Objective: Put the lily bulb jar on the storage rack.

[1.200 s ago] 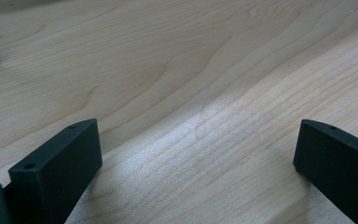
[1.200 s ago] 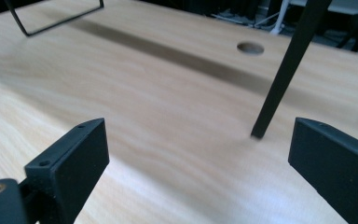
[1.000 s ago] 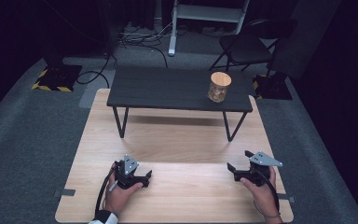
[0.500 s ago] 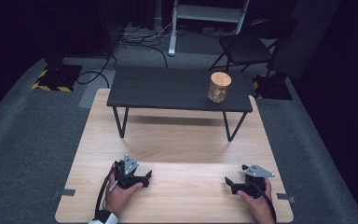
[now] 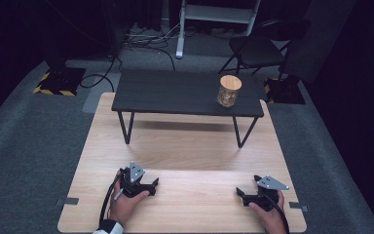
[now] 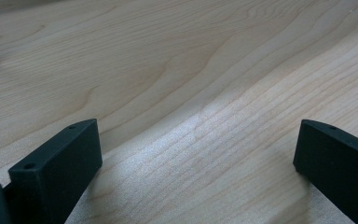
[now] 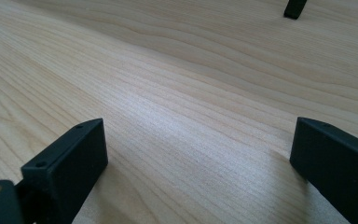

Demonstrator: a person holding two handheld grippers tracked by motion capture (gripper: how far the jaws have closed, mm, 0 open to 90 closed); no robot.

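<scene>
The only real object here is a jar [image 5: 229, 91] with a wooden lid, standing upright on the right end of a small black table [image 5: 175, 92]. Something brownish is inside it, can't tell what. That table stands on the far half of a big light wood board [image 5: 185, 146] laid on grey carpet [image 5: 34, 141].

Both grippers are down at the near edge of the board, well apart from each other and from the jar. The left gripper [image 5: 152, 185] sits near the left corner, held in the left hand [image 5: 126, 204], with its grey plate on top and a cable looping off to the left. In the left gripper view the jaws are spread wide with just bare wood grain between them, and they look to be resting on or just above the board.

The right gripper [image 5: 242, 195] is near the right corner in the right hand [image 5: 268, 214], jaws pointing left across the board. In the right gripper view they are spread wide too, nothing between them but wood, and a black table leg [image 7: 294, 8] pokes in at the top.

Behind the board there's a folding chair [image 5: 258, 48], a white stand [image 5: 214, 19] and cables [image 5: 146, 39] on the floor.
</scene>
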